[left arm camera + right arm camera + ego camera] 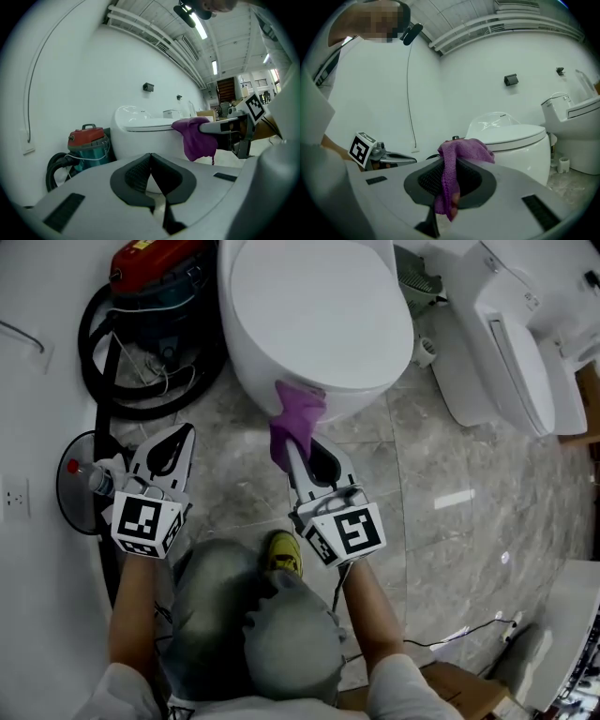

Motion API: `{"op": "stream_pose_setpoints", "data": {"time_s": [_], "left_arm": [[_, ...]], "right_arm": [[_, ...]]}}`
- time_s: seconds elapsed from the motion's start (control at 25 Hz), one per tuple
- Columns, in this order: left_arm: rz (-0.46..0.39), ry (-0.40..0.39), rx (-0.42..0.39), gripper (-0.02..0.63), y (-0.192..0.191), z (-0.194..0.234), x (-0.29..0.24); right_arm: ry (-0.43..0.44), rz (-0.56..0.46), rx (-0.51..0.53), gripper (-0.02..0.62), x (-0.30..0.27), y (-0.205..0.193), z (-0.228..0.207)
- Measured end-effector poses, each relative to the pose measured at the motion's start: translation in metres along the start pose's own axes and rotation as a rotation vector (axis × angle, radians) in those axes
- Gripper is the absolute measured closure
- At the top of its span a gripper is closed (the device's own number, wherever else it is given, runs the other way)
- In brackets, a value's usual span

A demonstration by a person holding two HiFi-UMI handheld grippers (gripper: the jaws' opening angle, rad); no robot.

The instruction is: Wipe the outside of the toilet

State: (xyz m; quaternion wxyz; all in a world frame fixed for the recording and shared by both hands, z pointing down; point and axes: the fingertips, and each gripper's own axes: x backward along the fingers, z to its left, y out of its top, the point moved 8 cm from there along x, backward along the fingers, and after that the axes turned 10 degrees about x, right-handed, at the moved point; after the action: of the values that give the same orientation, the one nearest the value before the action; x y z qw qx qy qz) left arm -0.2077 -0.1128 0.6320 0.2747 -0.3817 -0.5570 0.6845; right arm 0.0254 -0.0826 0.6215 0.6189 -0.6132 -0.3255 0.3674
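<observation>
The right gripper (293, 448) has its jaws clamped on a purple microfibre cloth (298, 420), which hangs bunched from the tips and touches the front outer curve of the white oval toilet with its lid down (319, 315). The left gripper (186, 435) is beside it with jaws pressed together and nothing between them, apart from the toilet. On the grey marble-tile floor (450, 474), a red and teal vacuum cleaner with a black hose (150, 282) sits at the wall edge, just beside the toilet.
</observation>
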Motion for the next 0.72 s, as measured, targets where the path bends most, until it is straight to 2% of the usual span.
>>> {"op": "stream_pose_setpoints", "data": {"time_s": [0.12, 0.24, 0.56, 0.72], "left_arm": [[-0.007, 0.003, -0.012, 0.593, -0.002, 0.002, 0.0], [-0.011, 0.013, -0.014, 0.593, -0.006, 0.004, 0.002], [0.003, 0.035, -0.038, 0.593, -0.014, 0.007, 0.005], [0.009, 0.036, -0.041, 0.592, -0.017, 0.005, 0.004]], "right_arm": [[0.079, 0.002, 0.06, 0.537, -0.009, -0.001, 0.014], [0.096, -0.007, 0.048, 0.537, -0.017, -0.004, 0.018], [0.012, -0.02, -0.006, 0.537, -0.04, -0.015, -0.01], [-0.045, -0.036, -0.048, 0.537, -0.034, -0.017, -0.025]]}}
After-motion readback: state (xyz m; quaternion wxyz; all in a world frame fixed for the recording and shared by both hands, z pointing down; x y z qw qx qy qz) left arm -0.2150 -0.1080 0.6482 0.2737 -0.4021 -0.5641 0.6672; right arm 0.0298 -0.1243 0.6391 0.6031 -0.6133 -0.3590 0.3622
